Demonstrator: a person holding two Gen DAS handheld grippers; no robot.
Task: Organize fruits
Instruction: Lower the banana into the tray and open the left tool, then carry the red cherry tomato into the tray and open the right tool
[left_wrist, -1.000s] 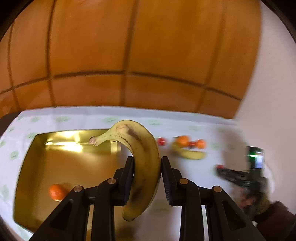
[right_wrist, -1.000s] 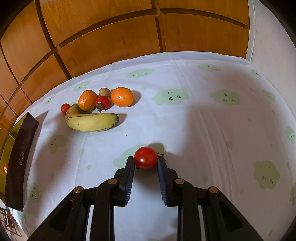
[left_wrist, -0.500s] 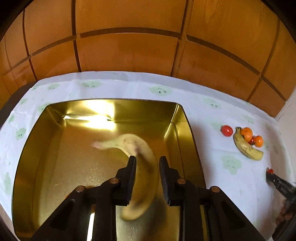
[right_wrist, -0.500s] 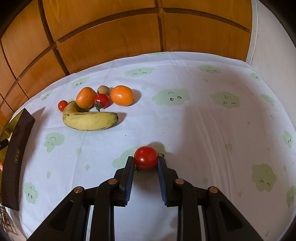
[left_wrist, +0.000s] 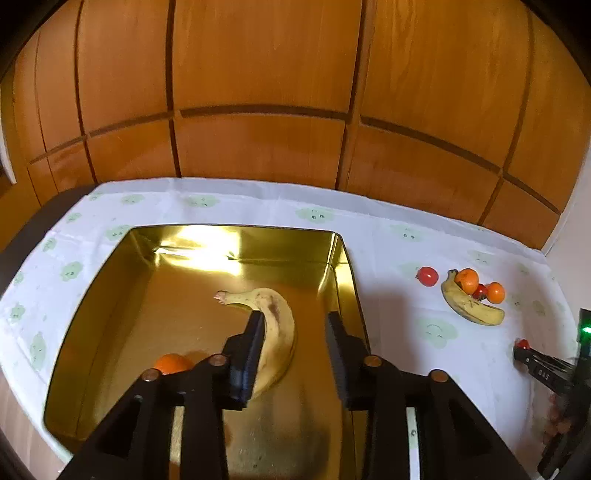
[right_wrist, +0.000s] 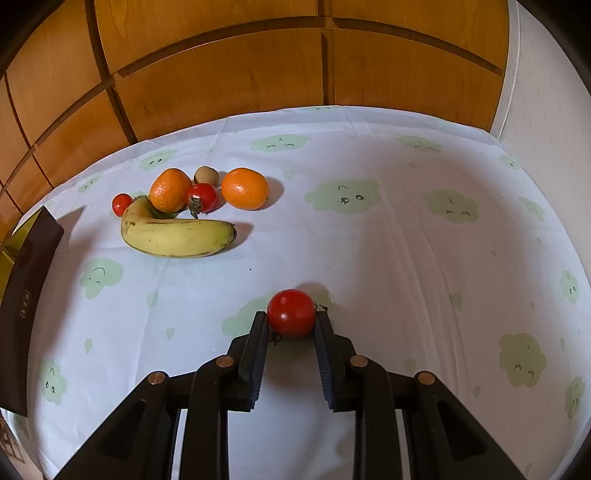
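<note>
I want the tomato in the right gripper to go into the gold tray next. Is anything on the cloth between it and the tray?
The right gripper is shut on the tomato. The tray is to its left, with bare cloth between. The banana and the other fruit lie farther back, off that line.

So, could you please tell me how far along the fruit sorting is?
Done: a banana and an orange lie in the gold tray, with the left hand-held gripper open. In hand: the right hand-held gripper clamps a tomato. Left: the fruit pile on the tablecloth.
</note>
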